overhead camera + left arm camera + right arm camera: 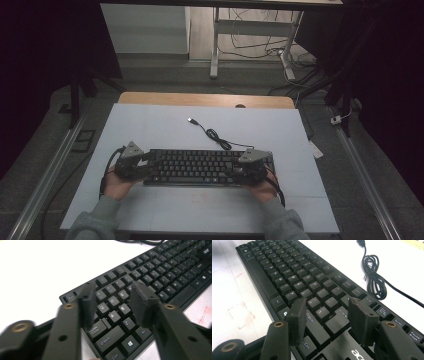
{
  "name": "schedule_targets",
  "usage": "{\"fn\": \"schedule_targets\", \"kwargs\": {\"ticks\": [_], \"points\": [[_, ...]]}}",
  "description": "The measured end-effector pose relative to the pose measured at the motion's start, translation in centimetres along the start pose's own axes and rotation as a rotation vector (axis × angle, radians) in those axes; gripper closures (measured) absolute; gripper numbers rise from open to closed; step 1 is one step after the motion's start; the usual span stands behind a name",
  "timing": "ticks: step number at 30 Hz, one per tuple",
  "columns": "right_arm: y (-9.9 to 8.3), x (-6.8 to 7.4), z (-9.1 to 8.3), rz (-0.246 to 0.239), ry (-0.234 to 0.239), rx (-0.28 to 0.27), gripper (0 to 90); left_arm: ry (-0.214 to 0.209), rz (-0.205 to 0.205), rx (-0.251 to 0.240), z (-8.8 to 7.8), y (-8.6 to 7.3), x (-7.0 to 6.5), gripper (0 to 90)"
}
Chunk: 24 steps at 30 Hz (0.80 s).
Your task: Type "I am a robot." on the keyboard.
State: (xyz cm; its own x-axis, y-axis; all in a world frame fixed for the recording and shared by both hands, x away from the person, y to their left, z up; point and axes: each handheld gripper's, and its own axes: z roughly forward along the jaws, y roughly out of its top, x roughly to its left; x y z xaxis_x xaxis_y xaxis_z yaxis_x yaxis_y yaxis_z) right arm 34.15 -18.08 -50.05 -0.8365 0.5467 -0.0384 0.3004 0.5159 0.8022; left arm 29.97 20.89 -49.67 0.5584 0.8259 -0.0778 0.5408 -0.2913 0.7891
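Across the middle of the pale surface (165, 125) lies a black keyboard (200, 166), set lengthwise near the person's edge, both ends under the person's hands. Its thin black cable (215, 136) runs from the far edge in a small coil and ends in a plug lying loose on the surface farther back.

At the keyboard's left end hovers the left gripper (148, 161); in the left gripper view its jaws stand apart above the Q, A and W keys with nothing between them, released. At the right end sits the right gripper (240, 165); in the right gripper view its jaws are likewise spread over the Shift and Enter keys, close above the caps, clasping nothing. Whether either one touches the keys I cannot tell. Grey sleeves (97, 222) come in from the near edge.
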Motion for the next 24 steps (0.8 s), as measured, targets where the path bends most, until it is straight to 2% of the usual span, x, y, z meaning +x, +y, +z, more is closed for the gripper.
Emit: {"fn": "schedule_targets", "kwargs": {"ticks": [4,24], "points": [[-0.01,-0.06,0.00,0.001,-0.001,-0.001,49.4,0.008,-0.016,-0.001,-0.12,-0.16,0.28,47.0],[0.56,0.12,-0.13,0.008,0.013,-0.030,49.4,0.026,-0.032,0.031,0.43,-0.30,0.46,36.4]]}}
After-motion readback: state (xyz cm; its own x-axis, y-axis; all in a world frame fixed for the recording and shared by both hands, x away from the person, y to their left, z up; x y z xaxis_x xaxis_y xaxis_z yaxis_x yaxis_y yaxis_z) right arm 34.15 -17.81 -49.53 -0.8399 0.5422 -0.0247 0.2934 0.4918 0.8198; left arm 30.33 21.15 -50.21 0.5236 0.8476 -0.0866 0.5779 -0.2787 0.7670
